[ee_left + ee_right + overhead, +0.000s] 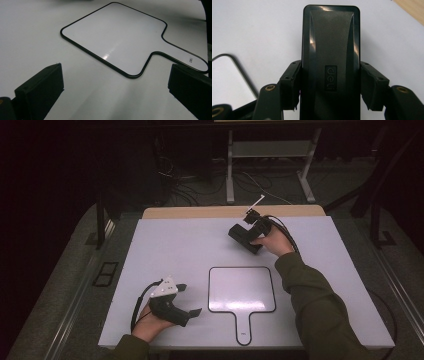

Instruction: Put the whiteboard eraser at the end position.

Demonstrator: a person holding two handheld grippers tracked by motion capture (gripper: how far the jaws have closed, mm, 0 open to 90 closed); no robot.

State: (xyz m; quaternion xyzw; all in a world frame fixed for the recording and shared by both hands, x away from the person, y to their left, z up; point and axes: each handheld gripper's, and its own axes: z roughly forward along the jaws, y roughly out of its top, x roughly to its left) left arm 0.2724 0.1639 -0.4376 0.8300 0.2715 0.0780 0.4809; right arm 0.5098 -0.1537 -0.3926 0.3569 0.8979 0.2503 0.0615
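The table (165,245) lies bare across its left and middle, open to any pass; the flat whiteboard (241,289) near the front edge rises barely at all; the right gripper (239,236), clamped on the eraser (331,50), occupies the far right-centre; the left gripper (186,299), jaws wide, sits at front left, just beside the whiteboard.

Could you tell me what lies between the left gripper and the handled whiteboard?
Nothing: bare table separates the left gripper from the whiteboard, as the left gripper view shows.
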